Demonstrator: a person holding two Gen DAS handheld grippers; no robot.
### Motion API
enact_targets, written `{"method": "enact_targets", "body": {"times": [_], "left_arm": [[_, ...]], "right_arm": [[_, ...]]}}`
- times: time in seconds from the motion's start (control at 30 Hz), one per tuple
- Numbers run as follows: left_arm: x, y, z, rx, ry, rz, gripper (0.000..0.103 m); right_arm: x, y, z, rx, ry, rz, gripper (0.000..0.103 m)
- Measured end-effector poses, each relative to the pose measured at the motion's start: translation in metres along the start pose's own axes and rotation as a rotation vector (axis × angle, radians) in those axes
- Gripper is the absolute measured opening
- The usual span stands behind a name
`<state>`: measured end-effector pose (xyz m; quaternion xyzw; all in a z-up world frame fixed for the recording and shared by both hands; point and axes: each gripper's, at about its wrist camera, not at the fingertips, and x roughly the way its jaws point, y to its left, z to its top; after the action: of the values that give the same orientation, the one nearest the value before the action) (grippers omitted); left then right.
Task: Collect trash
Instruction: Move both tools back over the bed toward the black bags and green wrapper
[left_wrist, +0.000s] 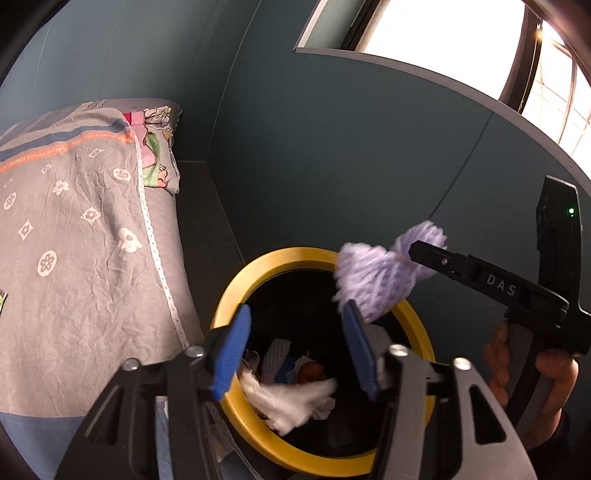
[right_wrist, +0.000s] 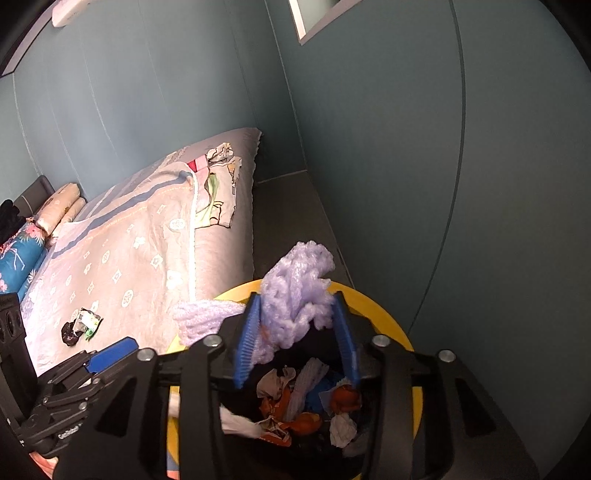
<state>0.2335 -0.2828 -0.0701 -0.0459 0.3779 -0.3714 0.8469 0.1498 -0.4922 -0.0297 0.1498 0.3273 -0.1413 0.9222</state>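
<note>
While both grippers hang over the bin, the widest thing in sight is the teal wall (right_wrist: 388, 155), with a bright window (left_wrist: 436, 33) high up in the left wrist view. Next comes the bed (right_wrist: 229, 236), its grey flower-printed quilt (right_wrist: 122, 258) spread flat, pillows (right_wrist: 59, 210) at the far end and a crumpled cartoon-print cloth (right_wrist: 218, 199) near the wall side. Standing on the floor just beside the bed's edge is the round bin (left_wrist: 240, 295), yellow-rimmed and dark inside, already holding crumpled wrappers and paper (right_wrist: 295, 402). Above its opening the right gripper (right_wrist: 297, 332) has its blue jaws parted, with a bundle of lilac yarn (right_wrist: 295, 291) between them; the yarn looks blurred and loose, so it seems no longer pinched, though the view is too smeared to be certain. A person's hand (left_wrist: 532, 373) grips that tool's handle. To its left, the left gripper (left_wrist: 295, 350) stands released too, its blue jaws spread wide over the bin mouth with nothing pressed between them, and a white crumpled tissue (left_wrist: 288, 402) appears blurred just below them, over the bin's opening. Smallest of all, a little crushed wrapper (right_wrist: 79, 325) lies on the quilt, well apart from the bin.
</note>
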Motion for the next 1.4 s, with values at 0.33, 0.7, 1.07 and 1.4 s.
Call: {"method": "enact_targets", "body": {"times": [0.33, 0.7, 1.07, 1.4], "left_arm": [[-0.023, 0.028, 0.004, -0.066, -0.048, 0.036, 0.075], [-0.071, 0.081, 0.006, -0.093, -0.133, 0.163, 0.086], [-0.123, 0.142, 0.005, -0.133, -0.195, 0.295, 0.088], [-0.157, 0.21, -0.003, -0.203, -0.203, 0.422, 0.089]], "right_arm": [[-0.004, 0.006, -0.002, 0.01, -0.009, 0.003, 0.055], [-0.017, 0.046, -0.004, -0.048, -0.044, 0.098, 0.065], [-0.015, 0.129, -0.003, -0.169, -0.041, 0.223, 0.073], [-0.01, 0.217, -0.008, -0.281, 0.001, 0.309, 0.074]]}}
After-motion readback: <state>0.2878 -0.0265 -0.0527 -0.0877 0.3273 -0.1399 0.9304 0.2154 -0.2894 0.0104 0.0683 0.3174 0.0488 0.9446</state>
